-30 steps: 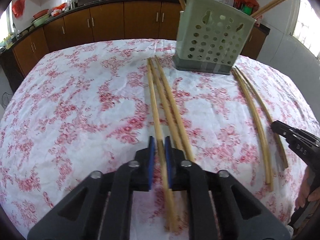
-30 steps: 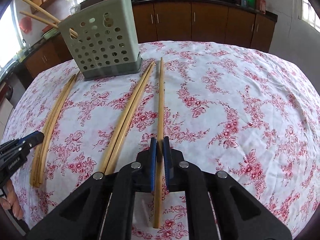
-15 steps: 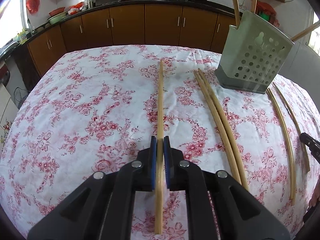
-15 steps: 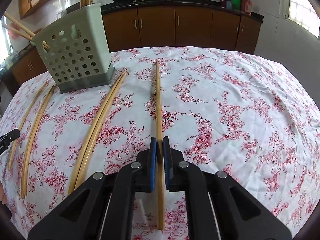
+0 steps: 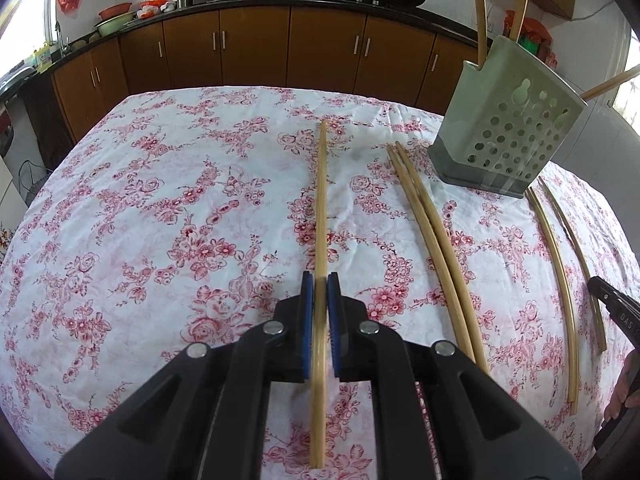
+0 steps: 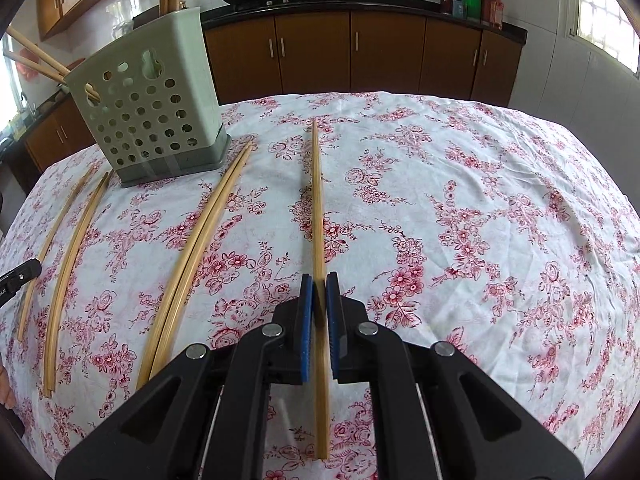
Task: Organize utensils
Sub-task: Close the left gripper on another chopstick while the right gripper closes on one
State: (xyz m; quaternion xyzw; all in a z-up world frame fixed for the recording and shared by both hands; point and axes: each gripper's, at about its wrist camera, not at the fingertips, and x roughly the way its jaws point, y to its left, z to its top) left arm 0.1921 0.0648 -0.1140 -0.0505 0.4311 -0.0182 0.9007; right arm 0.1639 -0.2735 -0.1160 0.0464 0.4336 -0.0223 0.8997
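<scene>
Swung leftward, left gripper (image 5: 320, 292) clamps one chopstick (image 5: 321, 200), holder (image 5: 508, 128) now far right. Right gripper (image 6: 319, 290) clamps another chopstick (image 6: 317, 200). Both near ends blurred; holder's chopstick tops cut off.

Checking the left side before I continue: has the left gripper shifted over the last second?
Yes. The left gripper, shut on a chopstick, has swung left: the green holder sat ahead of it and now stands far right.
</scene>
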